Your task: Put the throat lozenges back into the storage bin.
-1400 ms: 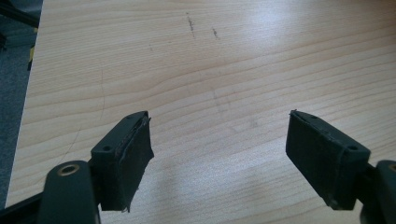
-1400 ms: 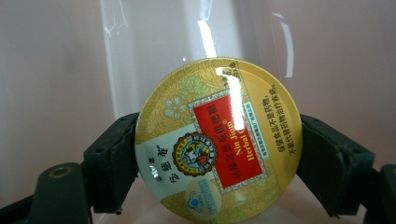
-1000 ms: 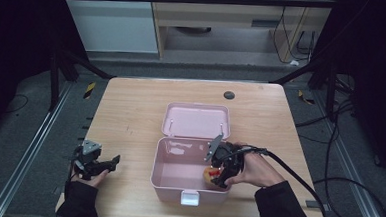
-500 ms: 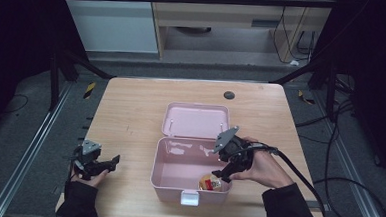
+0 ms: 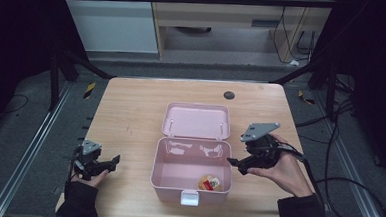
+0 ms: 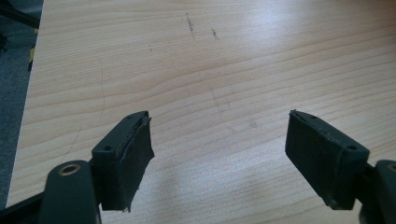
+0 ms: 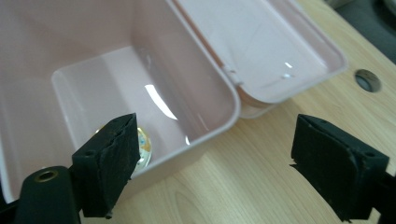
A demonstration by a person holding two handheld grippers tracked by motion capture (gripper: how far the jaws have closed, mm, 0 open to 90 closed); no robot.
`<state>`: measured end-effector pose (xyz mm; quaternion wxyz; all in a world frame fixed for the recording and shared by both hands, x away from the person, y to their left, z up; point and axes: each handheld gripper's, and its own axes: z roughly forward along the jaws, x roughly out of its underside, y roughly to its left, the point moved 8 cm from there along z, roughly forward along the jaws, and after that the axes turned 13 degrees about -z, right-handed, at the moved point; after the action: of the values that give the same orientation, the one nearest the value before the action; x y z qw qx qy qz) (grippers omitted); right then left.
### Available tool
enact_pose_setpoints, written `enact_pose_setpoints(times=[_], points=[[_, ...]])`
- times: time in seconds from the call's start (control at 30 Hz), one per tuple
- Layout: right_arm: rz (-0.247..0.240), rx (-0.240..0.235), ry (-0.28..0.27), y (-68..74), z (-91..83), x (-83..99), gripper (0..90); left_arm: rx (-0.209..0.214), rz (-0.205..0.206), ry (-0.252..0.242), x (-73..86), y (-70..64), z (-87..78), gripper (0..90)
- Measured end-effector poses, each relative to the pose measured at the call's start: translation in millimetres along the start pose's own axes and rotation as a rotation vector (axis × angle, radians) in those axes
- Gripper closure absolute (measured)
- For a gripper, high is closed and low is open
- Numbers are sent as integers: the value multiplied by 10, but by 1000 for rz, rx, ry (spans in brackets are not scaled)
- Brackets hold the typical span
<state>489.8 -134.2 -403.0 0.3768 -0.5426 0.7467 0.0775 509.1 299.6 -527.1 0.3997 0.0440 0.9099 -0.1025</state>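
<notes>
Right tongs (image 5: 234,163) hang wide apart and empty just beside the right wall of an open pink box (image 5: 163,173), apparently having let go of the small round packet (image 5: 209,182) lying inside it. Its lid (image 5: 196,120) lies folded back on the worktop (image 5: 131,110). Left tongs (image 5: 112,162) rest wide, empty, well apart.

Light falls from overhead onto the counter (image 5: 130,115), leaving the room around it nearly black. White glare spots sit on the pink box (image 7: 154,93) walls and lid. Both close views are slightly soft, with faint shadows under each claw.
</notes>
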Motion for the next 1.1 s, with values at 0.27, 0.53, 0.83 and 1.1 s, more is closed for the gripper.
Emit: enact_pose_setpoints(times=[0.27,0.53,0.83,1.1], points=[[128,125,-88,-175,-174,280,110,0,1,1,1,-7,2,220],[243,196,-111,-252,-167,582,74,1,1,0,1,-6,-1,225],[352,280,-137,-345,-97,898,63,3,2,1,3,-9,-1,247],[433,344,-123,-428,-35,1217,50,-1,2,4,7,0,5,249]])
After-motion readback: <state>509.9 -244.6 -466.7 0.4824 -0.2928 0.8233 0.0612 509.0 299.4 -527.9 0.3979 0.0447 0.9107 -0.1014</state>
